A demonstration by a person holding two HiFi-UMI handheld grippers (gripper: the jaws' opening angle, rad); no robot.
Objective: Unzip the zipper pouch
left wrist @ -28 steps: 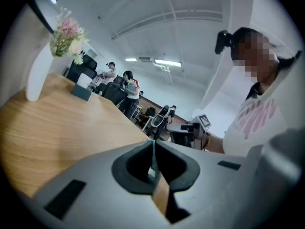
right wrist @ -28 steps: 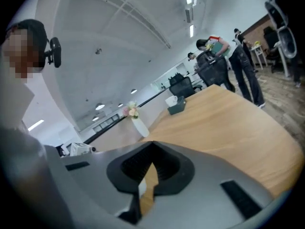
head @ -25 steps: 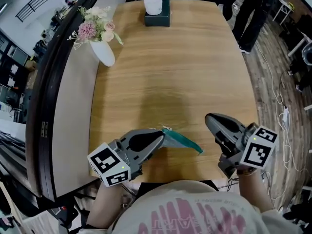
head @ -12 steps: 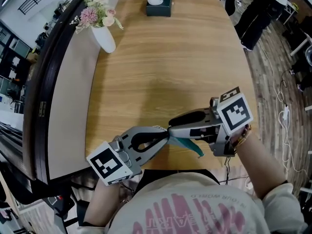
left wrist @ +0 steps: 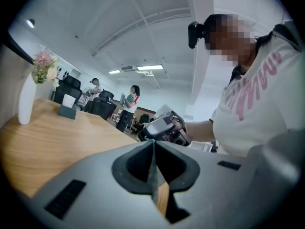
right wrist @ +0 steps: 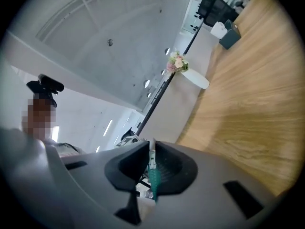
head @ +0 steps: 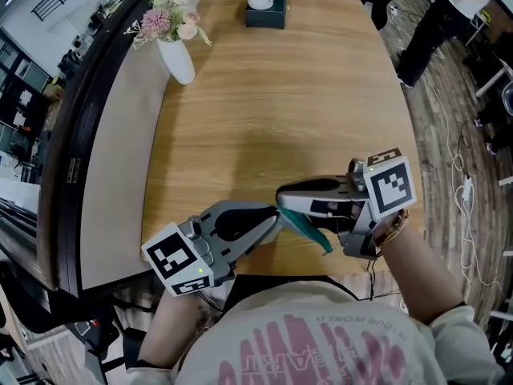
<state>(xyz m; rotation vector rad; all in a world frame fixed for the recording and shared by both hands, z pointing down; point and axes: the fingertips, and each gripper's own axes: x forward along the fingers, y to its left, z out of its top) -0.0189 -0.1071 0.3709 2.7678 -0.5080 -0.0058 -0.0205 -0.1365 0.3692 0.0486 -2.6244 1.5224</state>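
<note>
A teal zipper pouch (head: 309, 230) hangs just above the near edge of the wooden table (head: 280, 111). My left gripper (head: 275, 217) comes in from the lower left, level, and is shut on the pouch's left end, which shows as a thin edge (left wrist: 153, 173) between its jaws. My right gripper (head: 281, 197) reaches in from the right, tip to tip with the left. Its jaws have just been closing and now pinch the white zipper pull (right wrist: 152, 155) and the teal fabric (right wrist: 155, 180). The rest of the pouch droops to the right under the right gripper.
A white vase of flowers (head: 178, 58) stands at the table's far left. A dark tissue box with a white cup (head: 264, 6) sits at the far edge. A black rail (head: 88, 127) runs along the left. Cables (head: 469, 191) lie on the floor at right.
My right gripper swung in from the right, turned to face left, opened at the pouch's left end and closed there. My left gripper shifted slightly with the pouch in it.
</note>
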